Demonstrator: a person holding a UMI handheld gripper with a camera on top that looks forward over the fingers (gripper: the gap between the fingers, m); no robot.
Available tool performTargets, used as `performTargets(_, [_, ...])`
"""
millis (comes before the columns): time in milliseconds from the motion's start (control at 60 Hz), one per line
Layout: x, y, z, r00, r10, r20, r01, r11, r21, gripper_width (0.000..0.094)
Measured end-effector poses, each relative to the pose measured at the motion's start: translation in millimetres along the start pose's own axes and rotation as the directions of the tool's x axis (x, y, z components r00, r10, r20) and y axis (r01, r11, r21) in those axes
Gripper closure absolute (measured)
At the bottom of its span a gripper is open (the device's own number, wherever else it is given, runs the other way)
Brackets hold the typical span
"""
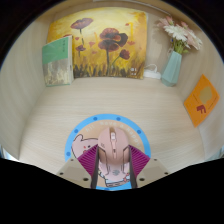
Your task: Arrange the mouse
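Quick count: one mouse (112, 150) sitting on one round blue mat (78, 137). Up at 12 o'clock, one flower painting (100, 44). One green book (58, 60) at 10, one vase of flowers (176, 55) at 2, one orange card (201, 101) at 3.

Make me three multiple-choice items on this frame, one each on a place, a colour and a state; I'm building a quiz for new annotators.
1. Where is the mouse?
A. beside the vase
B. between the fingers, over the round blue mat
C. on the orange card

2. What colour is the vase?
A. red
B. black
C. light blue

3. What is the gripper doing?
A. closed on the mouse
B. wide open, nothing near it
C. gripping the vase

Answers:
1 B, the mat rings the mouse.
2 C, pale blue under the flowers.
3 A, both pink pads press the mouse's sides.
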State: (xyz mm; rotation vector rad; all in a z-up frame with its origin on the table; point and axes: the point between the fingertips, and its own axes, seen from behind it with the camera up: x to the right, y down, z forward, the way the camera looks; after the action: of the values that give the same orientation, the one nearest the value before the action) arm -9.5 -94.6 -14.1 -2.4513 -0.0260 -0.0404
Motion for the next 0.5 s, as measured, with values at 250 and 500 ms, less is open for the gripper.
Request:
performTargets(250, [4, -38, -29, 0.999, 0.018, -0.047, -0.017, 0.999, 0.027, 0.0158])
performTargets(500, [-30, -122, -128, 1.0, 0.027, -0.011, -0.024, 0.975, 0.219, 0.016])
